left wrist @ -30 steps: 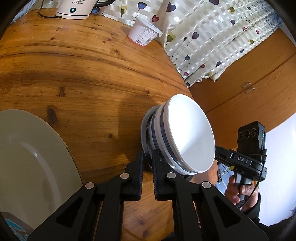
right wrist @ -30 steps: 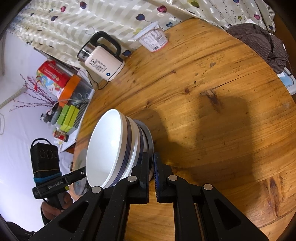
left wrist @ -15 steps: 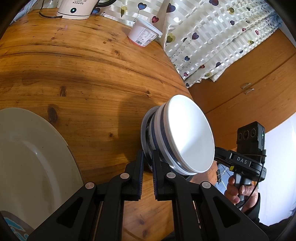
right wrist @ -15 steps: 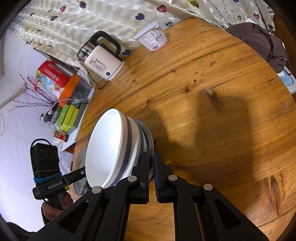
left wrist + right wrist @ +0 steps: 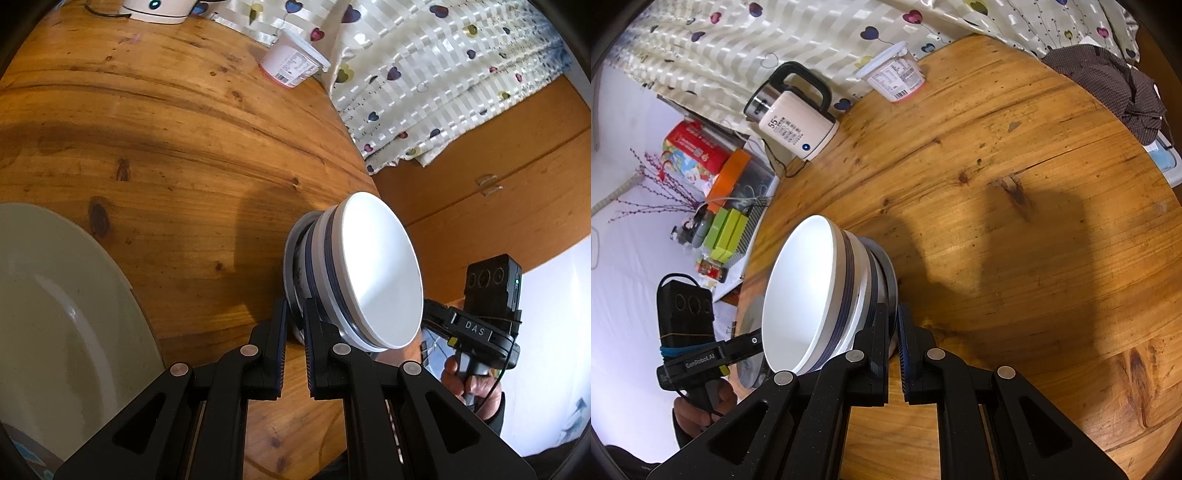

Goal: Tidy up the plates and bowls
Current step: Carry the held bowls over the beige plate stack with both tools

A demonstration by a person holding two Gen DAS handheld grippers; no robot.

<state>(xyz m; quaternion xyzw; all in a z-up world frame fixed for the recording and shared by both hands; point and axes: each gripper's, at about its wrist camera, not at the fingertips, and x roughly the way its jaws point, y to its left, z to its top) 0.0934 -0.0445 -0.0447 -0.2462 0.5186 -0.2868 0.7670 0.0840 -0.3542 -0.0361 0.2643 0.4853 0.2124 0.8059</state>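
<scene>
White bowls (image 5: 380,273), nested with navy bands, sit in a stack on a steel plate (image 5: 295,258). The stack is held tilted on edge above the wooden table (image 5: 177,140).

Left gripper (image 5: 294,325): jaws clamped on the steel plate's rim at one side.

Right gripper (image 5: 894,332): jaws clamped on the same rim at the opposite side; bowl openings face left in its view.

Pale green plate (image 5: 55,314): flat on the table, well apart from the stack.

Yogurt tub (image 5: 894,79) and kettle (image 5: 790,122): at the table's far edge, beside a heart-print curtain (image 5: 424,74).

Dark cloth (image 5: 1108,85): at the table's right edge.
</scene>
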